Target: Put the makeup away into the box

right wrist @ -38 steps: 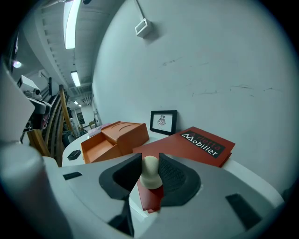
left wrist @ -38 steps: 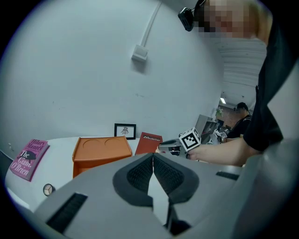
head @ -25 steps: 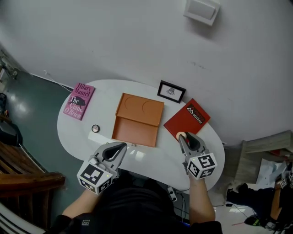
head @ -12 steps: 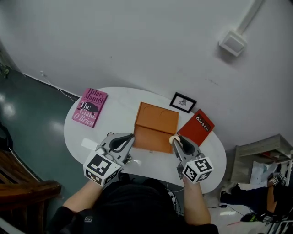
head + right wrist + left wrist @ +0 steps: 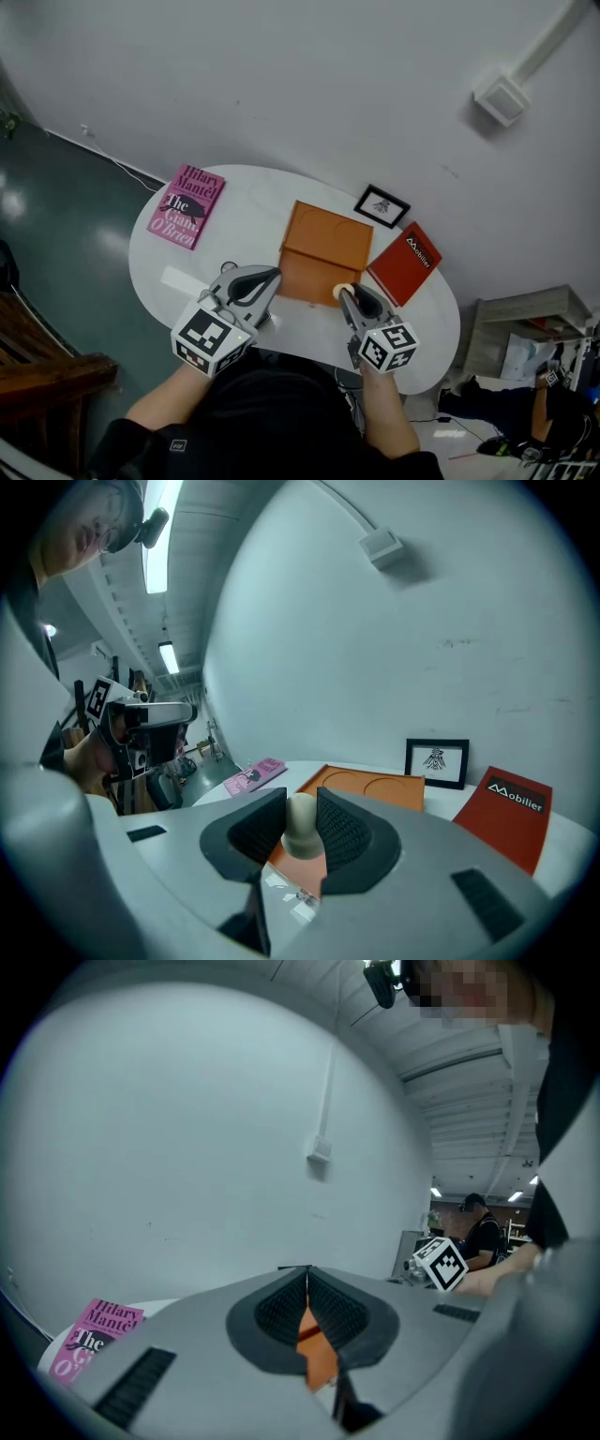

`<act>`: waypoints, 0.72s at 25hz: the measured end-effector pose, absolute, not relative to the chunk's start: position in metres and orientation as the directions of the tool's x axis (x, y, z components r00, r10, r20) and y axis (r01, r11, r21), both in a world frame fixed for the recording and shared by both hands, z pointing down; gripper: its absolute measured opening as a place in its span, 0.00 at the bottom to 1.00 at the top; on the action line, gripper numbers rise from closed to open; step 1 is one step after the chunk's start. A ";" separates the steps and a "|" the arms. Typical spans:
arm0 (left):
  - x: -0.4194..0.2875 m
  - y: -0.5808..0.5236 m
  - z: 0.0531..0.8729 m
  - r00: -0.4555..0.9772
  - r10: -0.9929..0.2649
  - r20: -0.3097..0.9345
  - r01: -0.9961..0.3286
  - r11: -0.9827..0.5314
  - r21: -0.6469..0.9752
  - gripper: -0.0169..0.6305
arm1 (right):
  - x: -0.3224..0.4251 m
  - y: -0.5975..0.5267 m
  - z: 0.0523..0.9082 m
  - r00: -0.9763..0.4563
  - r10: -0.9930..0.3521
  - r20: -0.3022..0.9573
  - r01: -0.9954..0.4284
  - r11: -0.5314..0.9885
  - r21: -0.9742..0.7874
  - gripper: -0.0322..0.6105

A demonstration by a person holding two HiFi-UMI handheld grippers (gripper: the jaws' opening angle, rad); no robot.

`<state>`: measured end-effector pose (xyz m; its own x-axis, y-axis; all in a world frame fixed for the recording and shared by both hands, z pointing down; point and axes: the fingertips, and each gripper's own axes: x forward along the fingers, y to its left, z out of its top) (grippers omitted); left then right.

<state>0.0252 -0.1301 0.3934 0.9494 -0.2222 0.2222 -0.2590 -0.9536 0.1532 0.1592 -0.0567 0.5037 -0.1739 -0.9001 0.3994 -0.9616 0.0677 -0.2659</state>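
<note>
Right gripper (image 5: 349, 298) clamps what looks like a beige makeup sponge (image 5: 301, 825) over the orange box's (image 5: 323, 246) near edge, having crossed from the red book (image 5: 405, 262). Left gripper (image 5: 265, 278), jaws together, overhangs bare table (image 5: 244, 202).

The table (image 5: 248, 202) is a white oval with a glossy top, set close to a pale wall. A pink book (image 5: 187, 205) lies flat at its left end, cover up, well apart from everything else. Around the middle sits an orange box (image 5: 323, 251), lying open in two flat halves, the far half showing two round hollows. Behind it, near the far edge, a small black framed picture (image 5: 382, 205) stands upright. A red book (image 5: 405, 263) lies flat just beside the box's right side, toward the table's right end.
</note>
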 end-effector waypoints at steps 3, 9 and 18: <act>0.030 -0.128 0.396 0.943 -0.231 0.239 -0.268 -0.954 0.137 0.05 | 0.168 -0.057 0.521 -0.182 -0.886 0.426 -0.964 0.077 -0.253 0.22; 0.032 -0.119 0.414 0.912 -0.264 0.314 -0.322 -0.935 0.149 0.05 | 0.174 -0.053 0.568 -0.230 -0.854 0.466 -0.947 0.085 -0.311 0.22; 0.047 -0.107 0.430 0.893 -0.277 0.355 -0.347 -0.926 0.148 0.05 | 0.187 -0.046 0.616 -0.270 -0.812 0.518 -0.930 0.080 -0.360 0.22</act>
